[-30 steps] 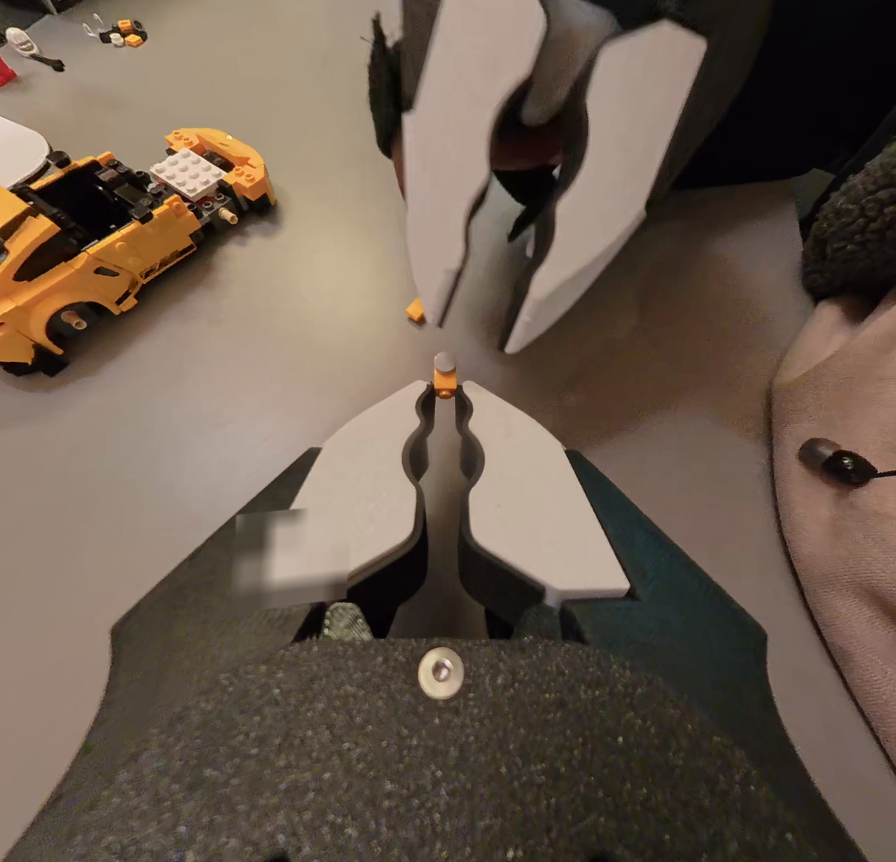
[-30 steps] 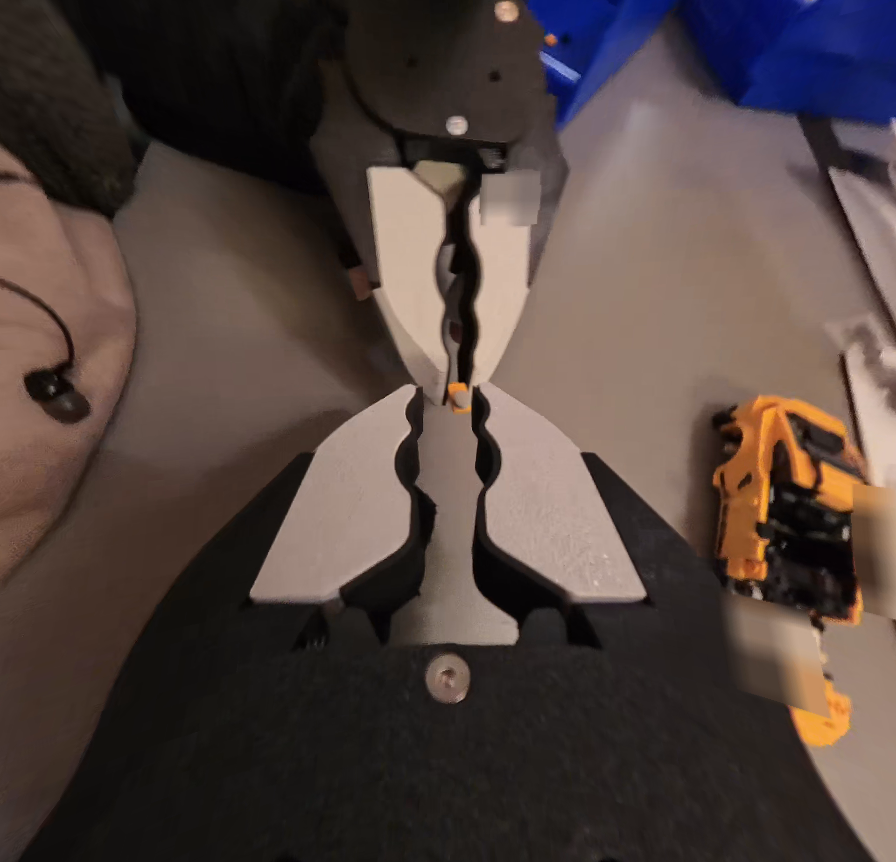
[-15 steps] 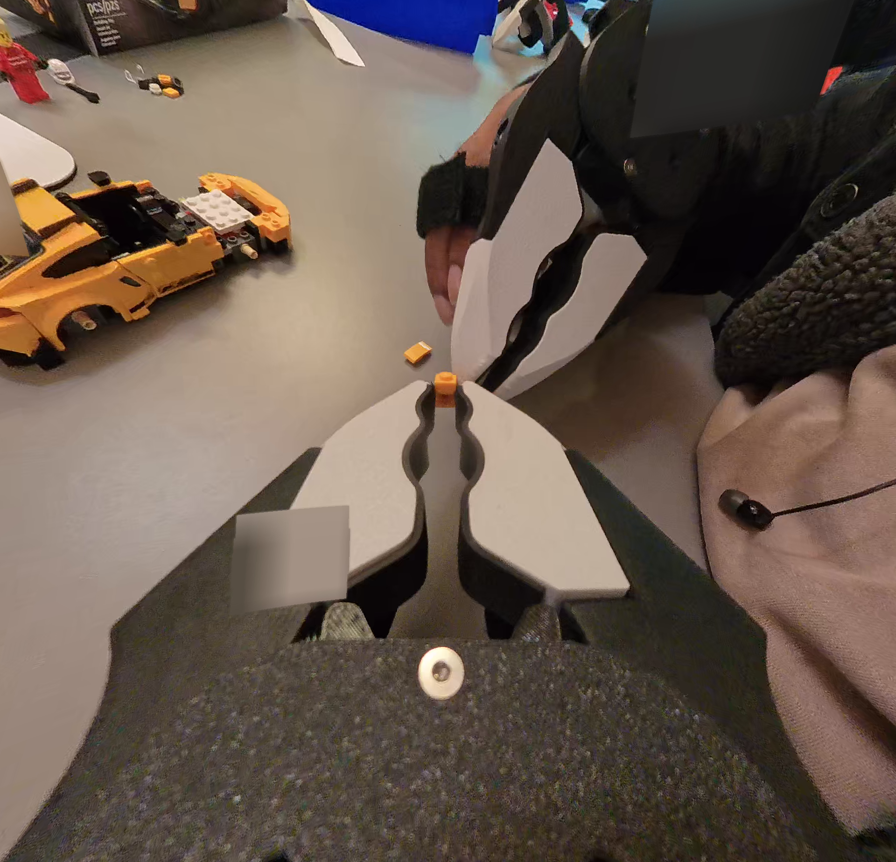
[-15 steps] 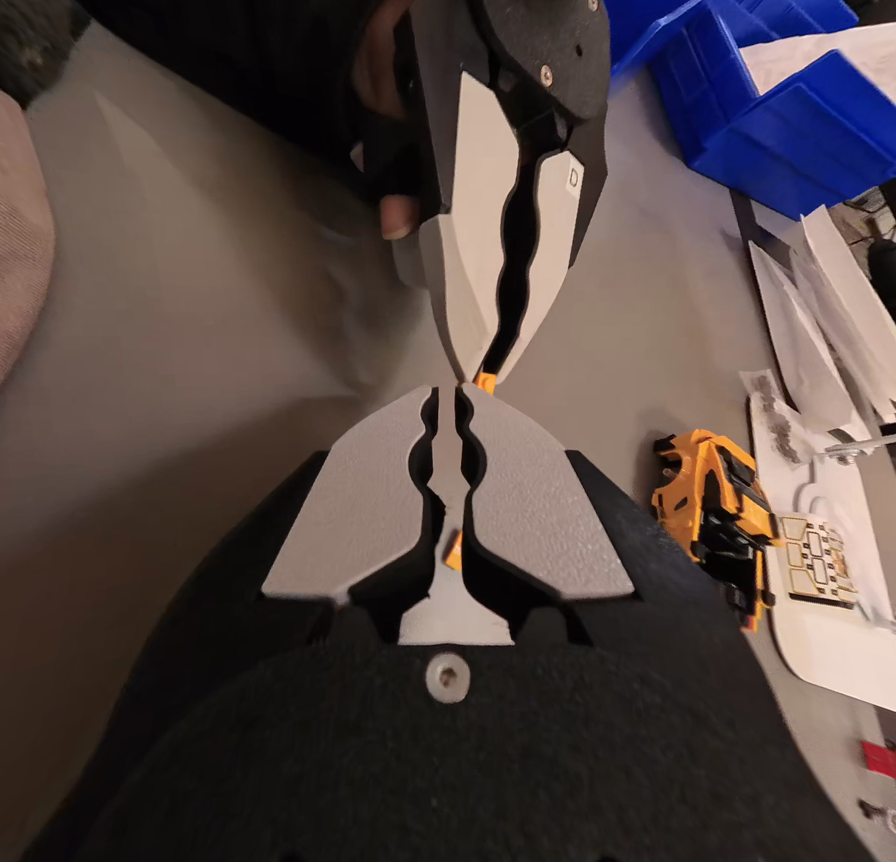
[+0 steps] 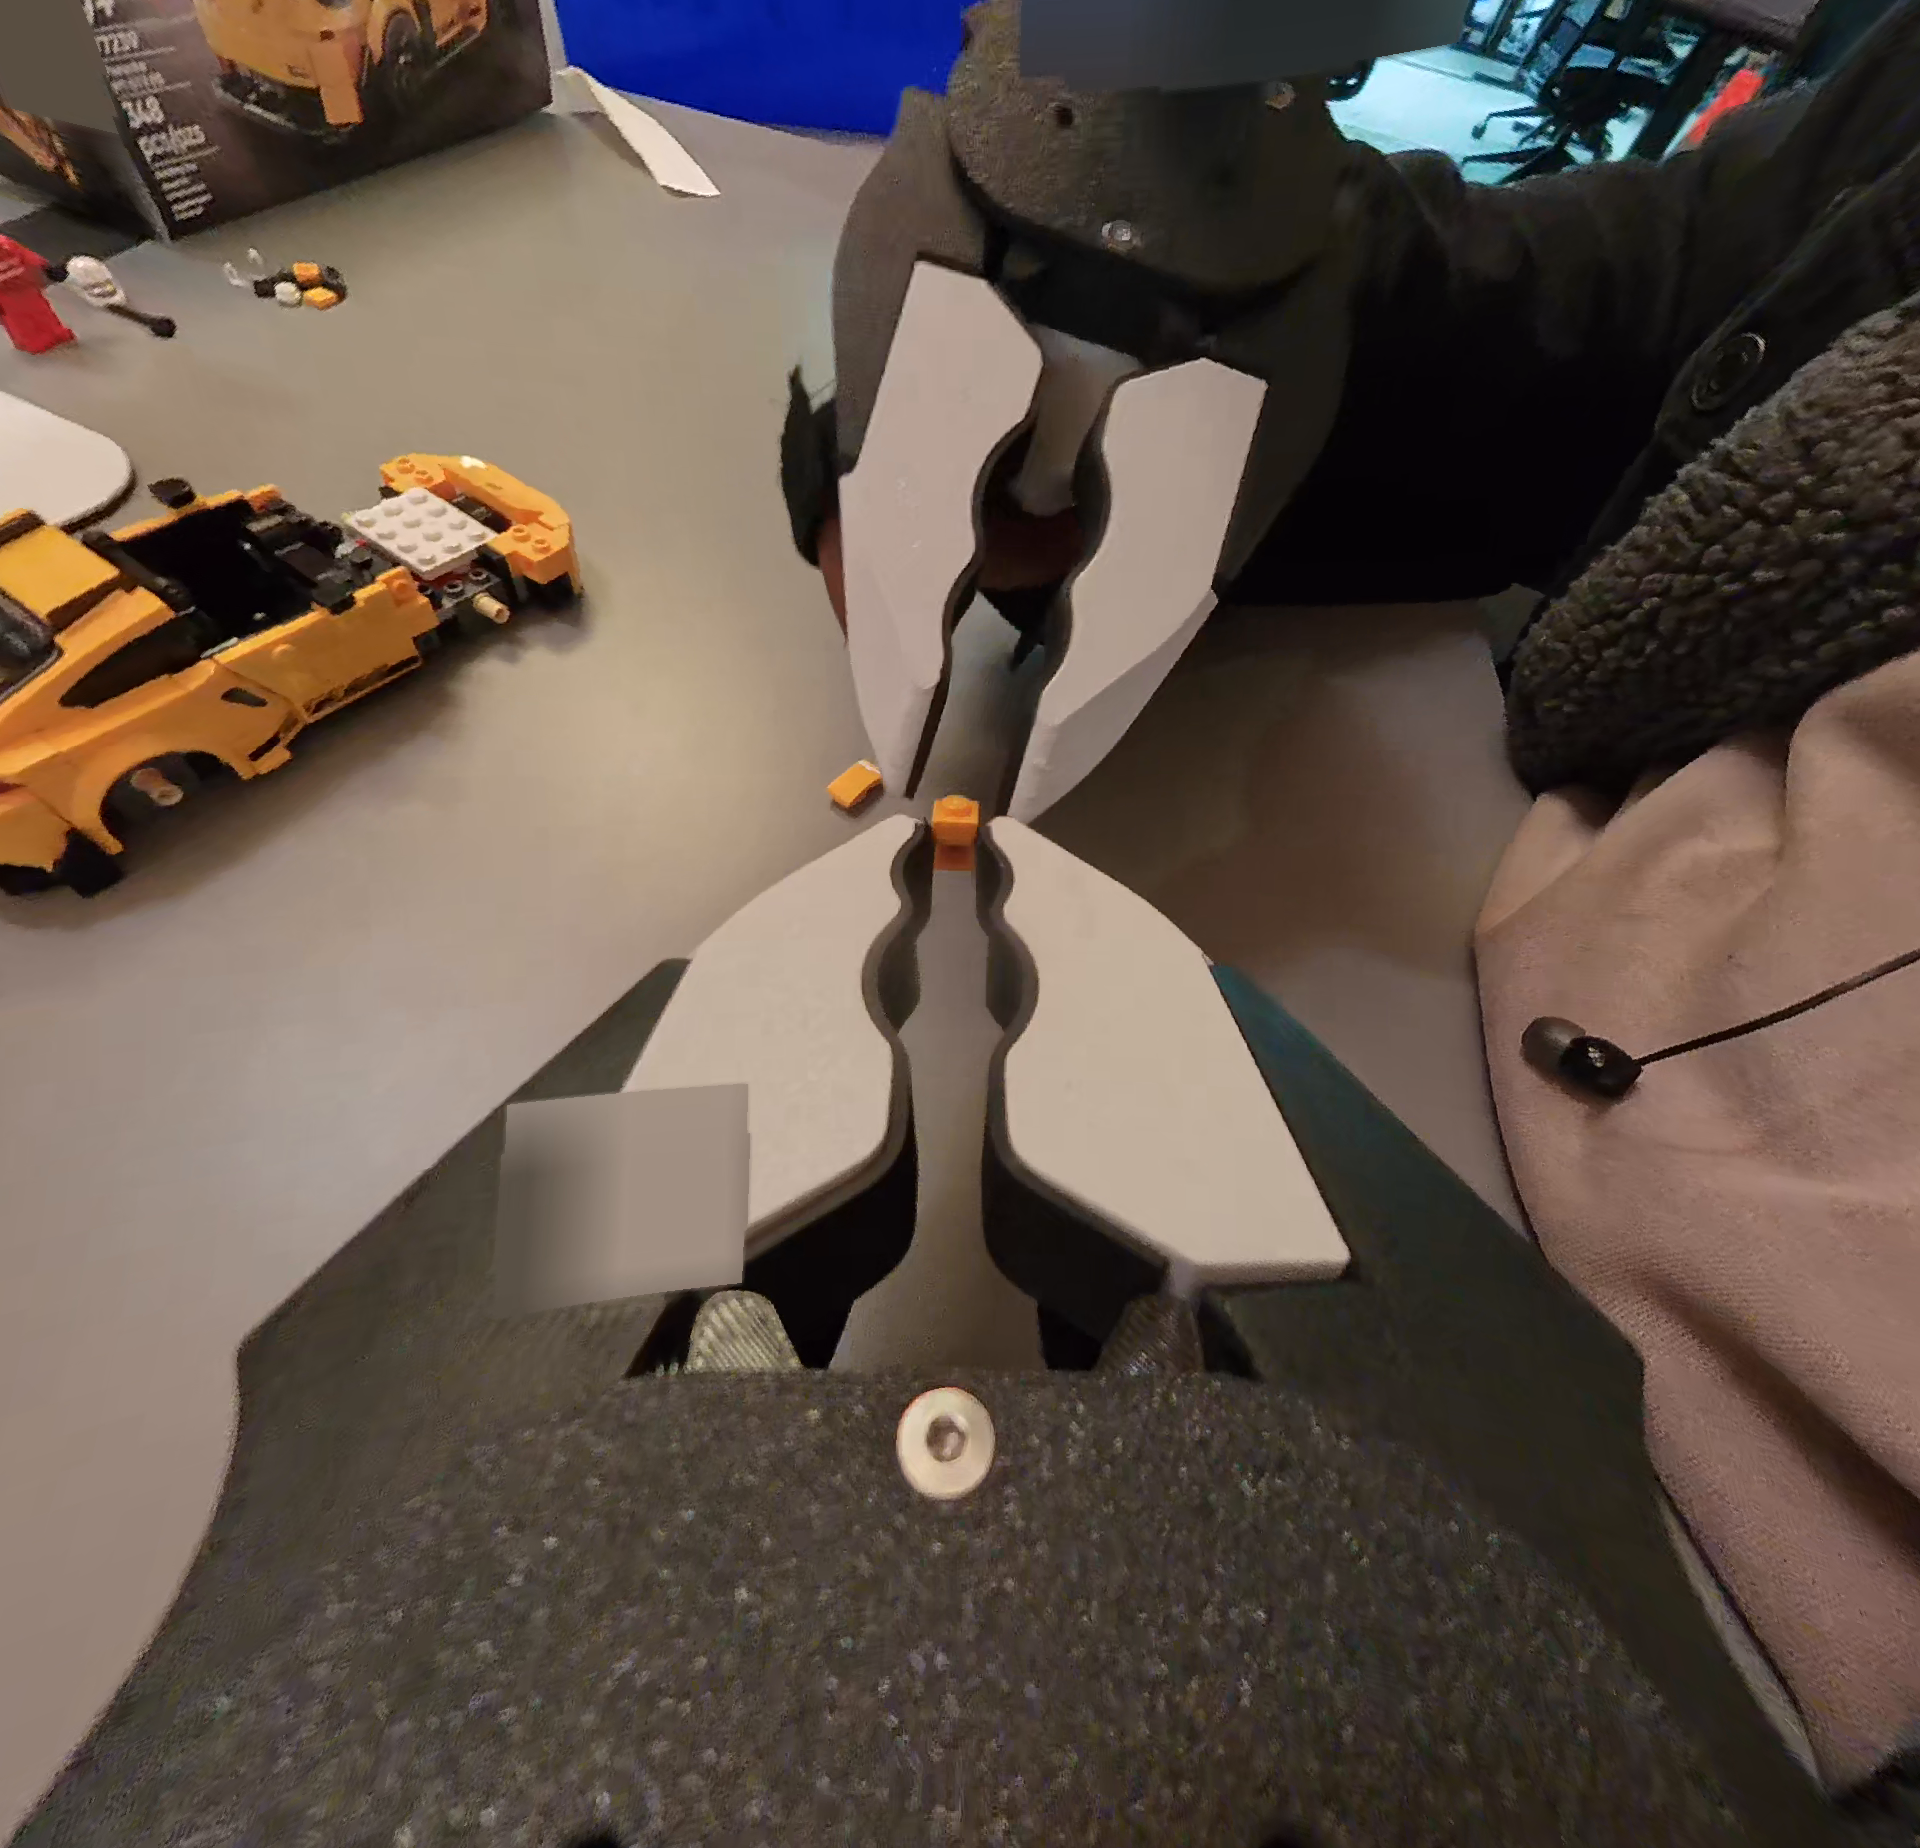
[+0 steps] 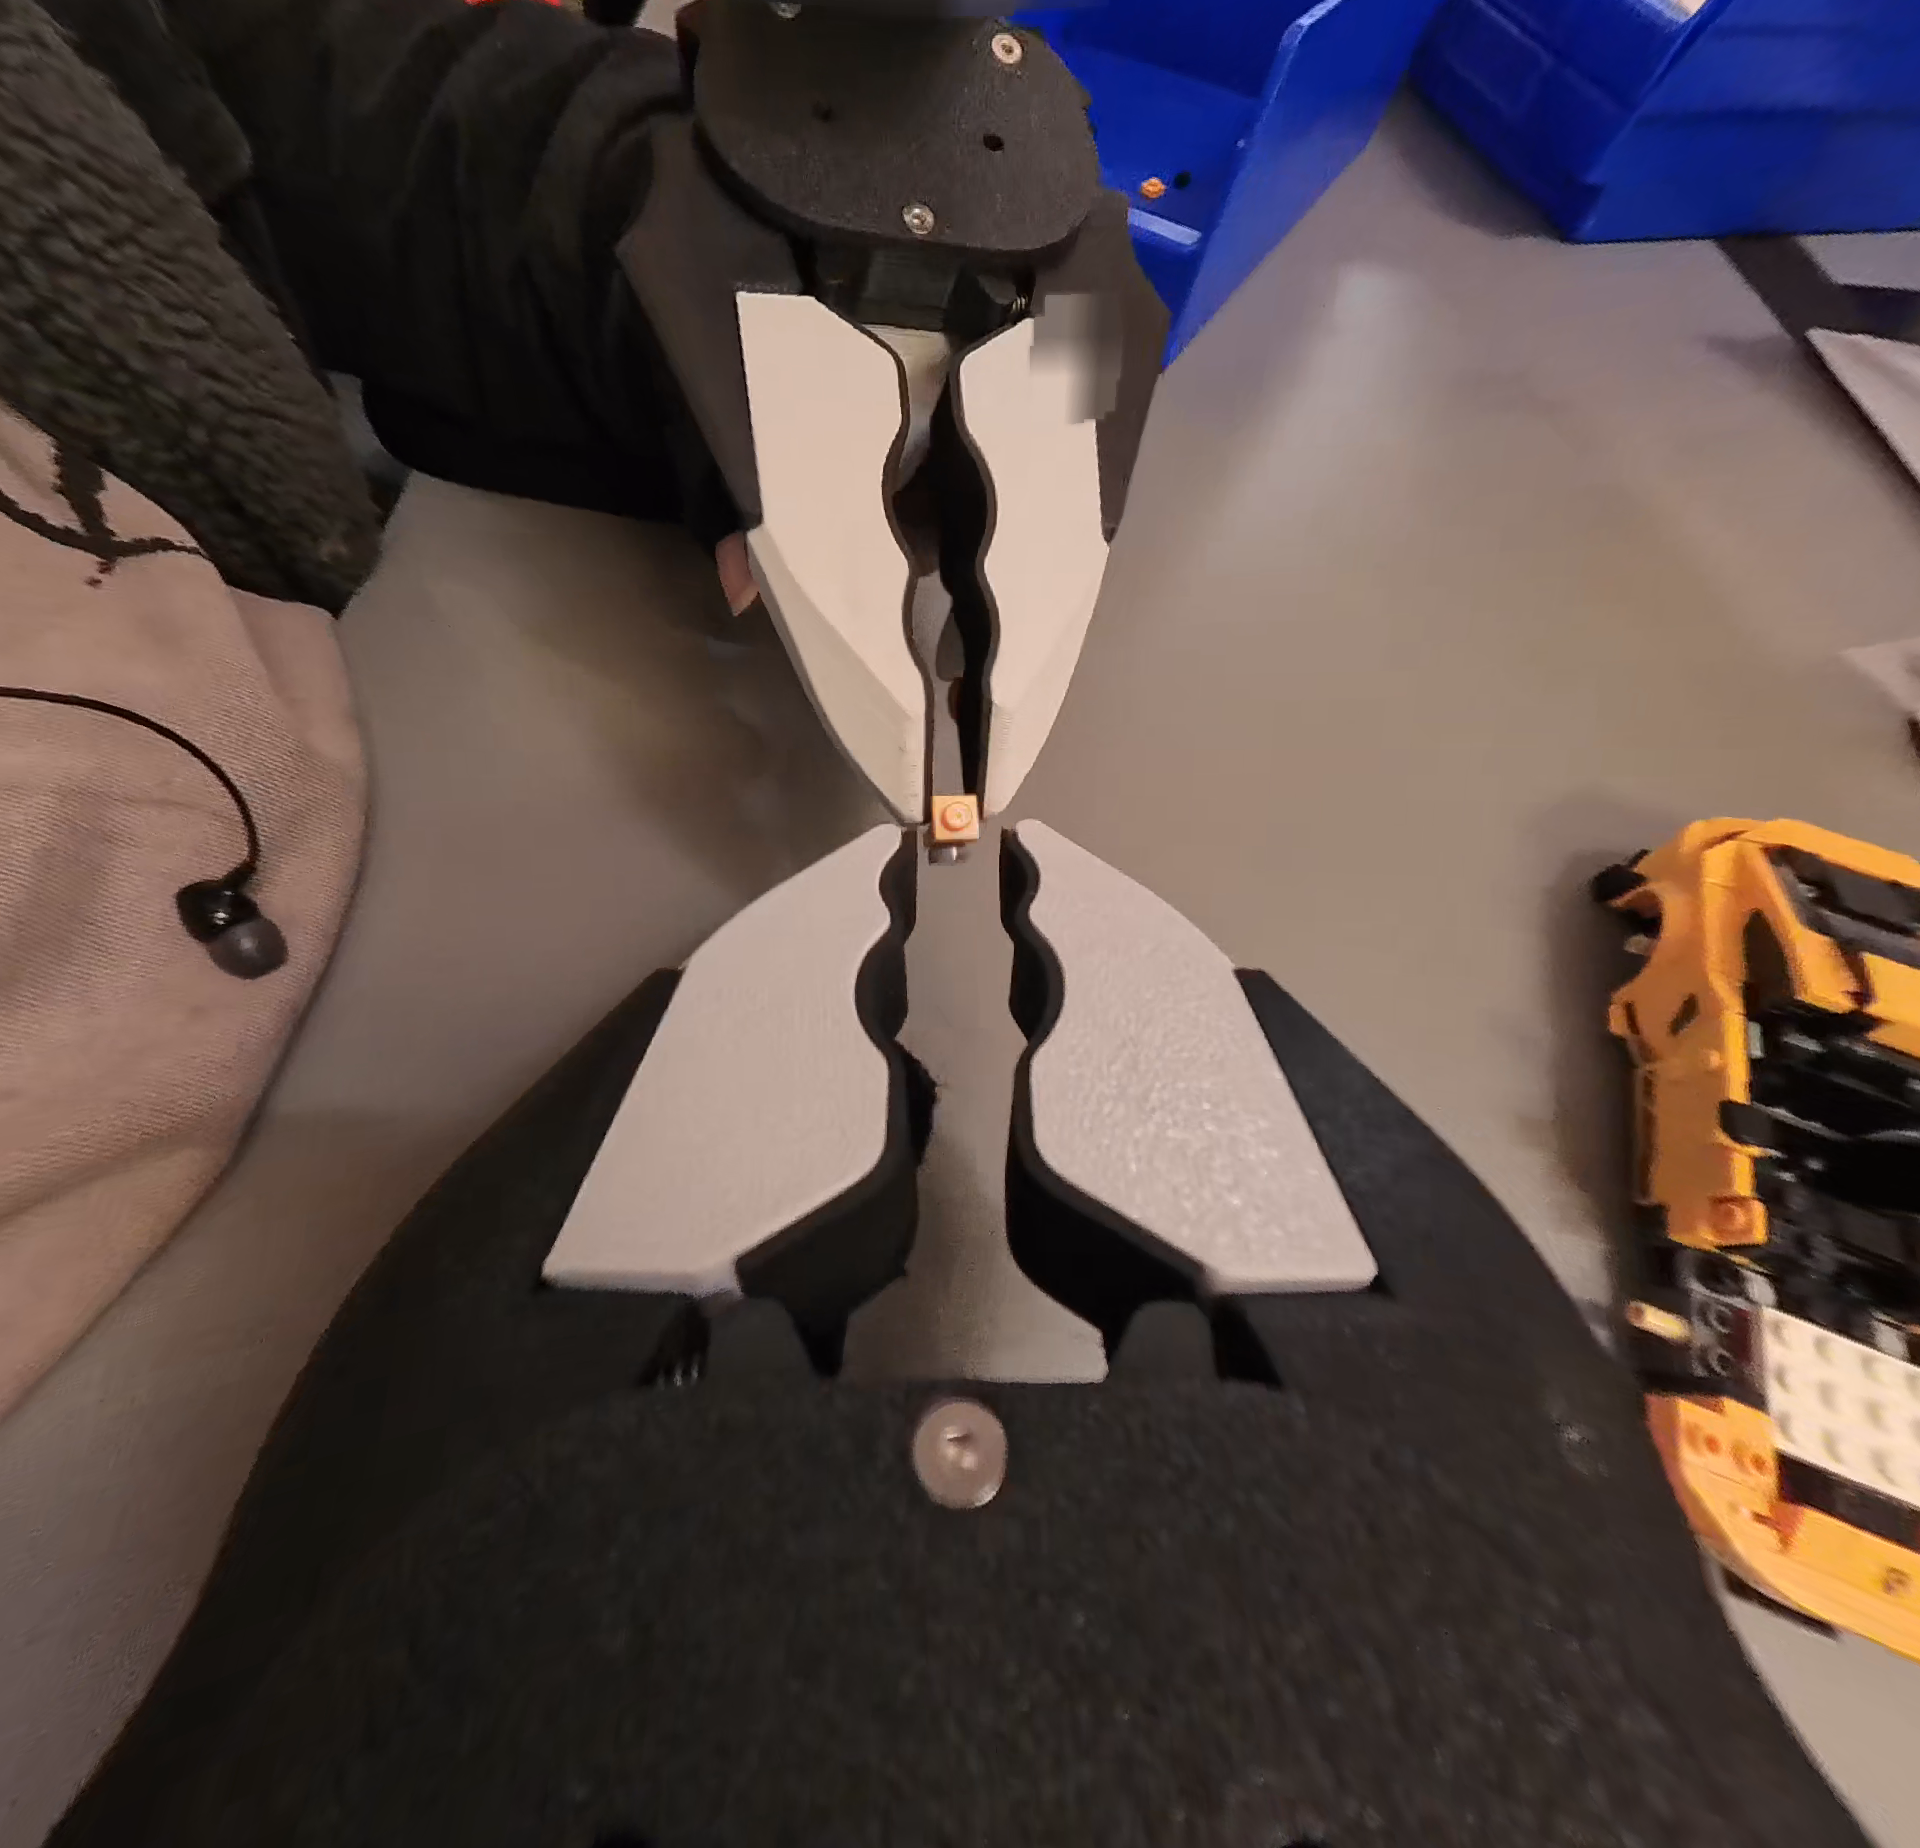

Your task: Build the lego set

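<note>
Both grippers meet tip to tip above the grey table: the left gripper is pinched nearly closed on a tiny orange brick, stud showing at its tips, while the right gripper faces it with its jaws parted a little and nothing between them. Well off to the side stands the part-built yellow car, roof off, a white plate bare at its rear. Just beside the tips lies a loose orange tile. Such a brick looks near weightless, rigid and slick, so it would probably twist or flick out under a skewed squeeze; flat opposite side walls, held squarely and low, seem the safest hold.
</note>
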Motion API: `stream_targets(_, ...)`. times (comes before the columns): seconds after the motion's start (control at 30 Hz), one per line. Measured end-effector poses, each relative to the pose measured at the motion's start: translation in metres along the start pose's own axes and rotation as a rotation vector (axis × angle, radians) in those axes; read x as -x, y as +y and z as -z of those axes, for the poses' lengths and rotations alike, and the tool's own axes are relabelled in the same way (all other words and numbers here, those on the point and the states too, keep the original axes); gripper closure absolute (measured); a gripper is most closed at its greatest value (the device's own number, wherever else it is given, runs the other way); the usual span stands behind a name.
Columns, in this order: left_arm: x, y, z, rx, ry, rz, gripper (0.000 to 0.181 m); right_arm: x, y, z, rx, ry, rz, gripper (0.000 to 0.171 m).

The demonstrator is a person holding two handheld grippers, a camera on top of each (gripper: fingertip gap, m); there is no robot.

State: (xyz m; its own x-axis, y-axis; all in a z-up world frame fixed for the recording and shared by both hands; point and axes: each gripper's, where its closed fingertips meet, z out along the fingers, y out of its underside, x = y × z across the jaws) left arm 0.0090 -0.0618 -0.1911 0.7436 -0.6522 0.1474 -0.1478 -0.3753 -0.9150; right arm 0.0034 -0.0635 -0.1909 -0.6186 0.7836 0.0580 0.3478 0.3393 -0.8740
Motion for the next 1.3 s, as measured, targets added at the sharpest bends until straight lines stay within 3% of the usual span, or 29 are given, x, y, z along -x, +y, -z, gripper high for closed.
stream_targets(0.27, -0.011, 0.001, -0.002, 0.012, 0.022, -0.087, 0.174, 0.011, 0.003, -0.001, 0.007, -0.081, -0.023, 0.163)
stream_targets(0.73, -0.006, -0.007, 0.002, -0.045, 0.009, -0.055, 0.166, 0.006, -0.009, 0.006, -0.073, -0.076, -0.061, 0.164)
stream_targets(0.87, -0.010, -0.005, 0.001, -0.030, 0.023, -0.072, 0.174, 0.008, -0.011, 0.006, -0.083, -0.086, -0.055, 0.164)
stream_targets(1.3, -0.003, -0.007, 0.005, -0.035, 0.015, -0.004, 0.174, -0.003, -0.014, 0.014, -0.102, -0.051, -0.093, 0.159)
